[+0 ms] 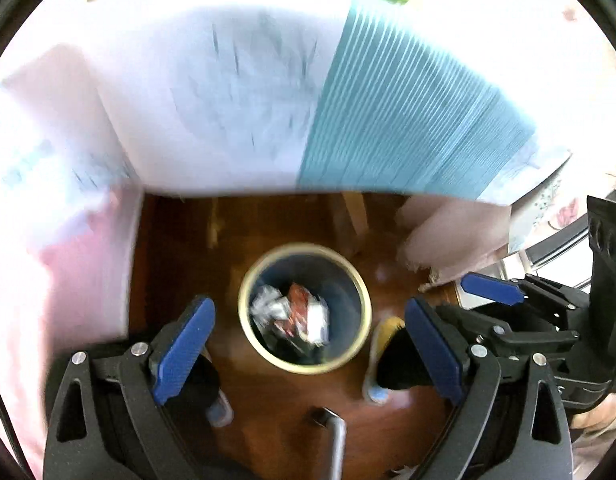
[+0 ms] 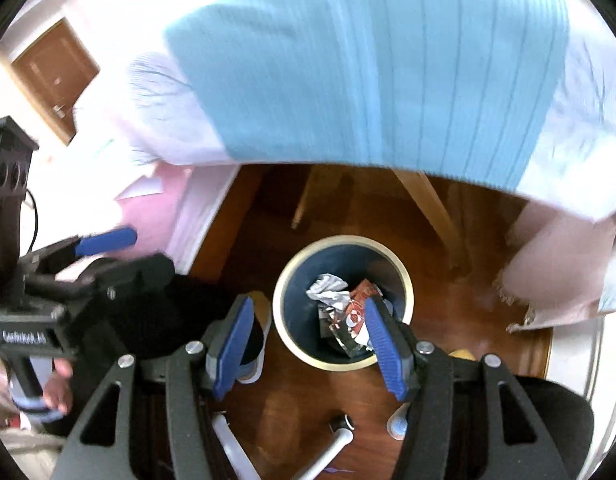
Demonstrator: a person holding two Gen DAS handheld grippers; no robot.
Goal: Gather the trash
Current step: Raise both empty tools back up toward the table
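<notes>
A round dark blue bin (image 1: 244, 308) with a cream rim stands on the wooden floor below both grippers. Crumpled silver and red wrappers (image 1: 294, 312) lie inside it. In the left wrist view my left gripper (image 1: 308, 354) hangs open above the bin with nothing between its blue pads. In the right wrist view my right gripper (image 2: 308, 350) is also open and empty above the bin (image 2: 278, 300) and its wrappers (image 2: 339, 306). Each view shows the other gripper alongside: the right one's blue finger (image 1: 489, 289) and the left one's blue finger (image 2: 106, 240). Both views are blurred.
A table draped in a white and blue striped cloth (image 1: 387, 100) overhangs the bin, with wooden legs (image 2: 427, 196) behind it. The person's shoes (image 1: 381, 344) flank the bin. Pink fabric (image 1: 80, 280) hangs at the left, and a brown door (image 2: 54, 80) is far off.
</notes>
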